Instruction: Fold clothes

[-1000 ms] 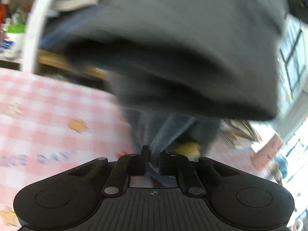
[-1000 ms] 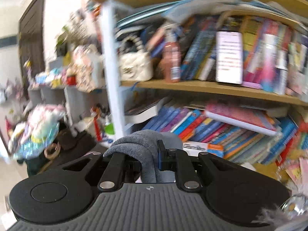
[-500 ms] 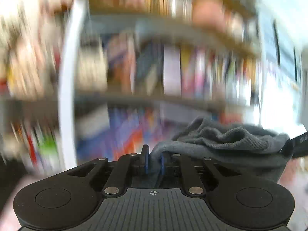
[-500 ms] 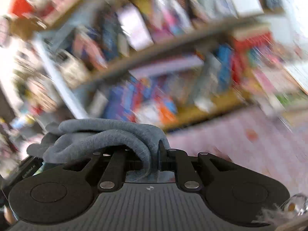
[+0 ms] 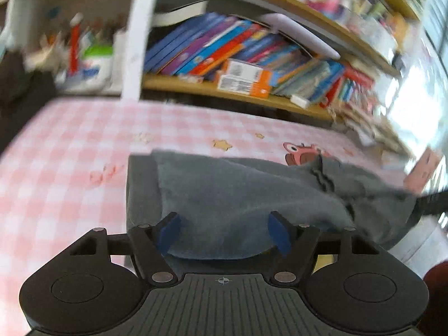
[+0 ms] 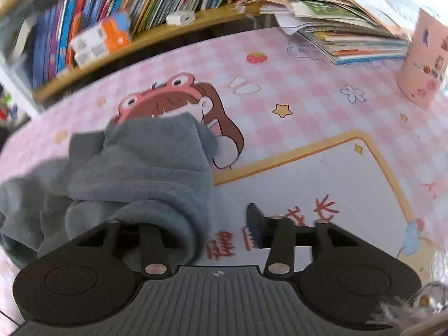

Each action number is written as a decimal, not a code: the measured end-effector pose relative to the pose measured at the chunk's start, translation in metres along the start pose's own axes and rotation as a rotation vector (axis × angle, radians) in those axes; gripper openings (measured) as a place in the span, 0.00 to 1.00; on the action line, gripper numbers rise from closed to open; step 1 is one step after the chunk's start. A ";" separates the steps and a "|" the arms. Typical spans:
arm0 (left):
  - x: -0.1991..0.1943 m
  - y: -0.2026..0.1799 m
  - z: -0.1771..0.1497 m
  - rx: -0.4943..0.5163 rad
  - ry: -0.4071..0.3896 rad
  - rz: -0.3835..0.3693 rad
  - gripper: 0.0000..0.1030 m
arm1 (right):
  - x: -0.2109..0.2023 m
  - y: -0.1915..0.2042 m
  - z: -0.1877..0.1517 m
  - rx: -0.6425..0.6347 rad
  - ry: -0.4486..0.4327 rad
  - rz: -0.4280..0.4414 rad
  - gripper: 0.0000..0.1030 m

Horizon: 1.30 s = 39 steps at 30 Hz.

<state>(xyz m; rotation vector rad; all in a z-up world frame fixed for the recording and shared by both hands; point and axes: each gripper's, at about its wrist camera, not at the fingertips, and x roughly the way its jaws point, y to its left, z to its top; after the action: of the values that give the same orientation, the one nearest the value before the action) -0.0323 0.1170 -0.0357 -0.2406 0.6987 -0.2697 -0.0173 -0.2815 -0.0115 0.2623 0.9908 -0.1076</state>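
A grey knitted garment point(image 5: 252, 196) lies folded over on the pink checked tablecloth point(image 5: 70, 154). My left gripper point(image 5: 222, 233) is open, its blue pads point(image 5: 168, 233) apart just above the garment's near edge. In the right wrist view the same garment point(image 6: 140, 168) lies bunched at the left. My right gripper point(image 6: 201, 229) is open; its left finger is hidden under a fold of the cloth, its right finger point(image 6: 254, 229) stands free over the tablecloth point(image 6: 308, 173).
Shelves of books point(image 5: 238, 50) run along the table's far edge. A stack of booklets point(image 6: 350, 33) and a pink cup point(image 6: 422, 64) stand at the table's right end. A white shelf post point(image 5: 137, 36) stands at the back left.
Both grippers came down from in front of the shelves to the table and opened. The garment, held up before, now lies on the tablecloth.
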 end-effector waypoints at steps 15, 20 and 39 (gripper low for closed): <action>-0.017 0.017 0.001 -0.136 -0.047 0.069 0.68 | -0.051 0.103 -0.031 -0.869 -0.059 0.100 0.70; -0.020 0.020 0.000 -0.154 -0.046 0.064 0.68 | -0.026 0.152 -0.029 -0.905 -0.005 0.291 0.68; -0.007 0.047 -0.017 -0.447 0.006 -0.063 0.64 | -0.049 0.065 0.036 -0.519 -0.212 -0.037 0.10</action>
<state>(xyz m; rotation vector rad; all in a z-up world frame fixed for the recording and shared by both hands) -0.0409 0.1614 -0.0583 -0.6888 0.7529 -0.1711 -0.0011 -0.2303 0.0598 -0.2391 0.7806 0.0883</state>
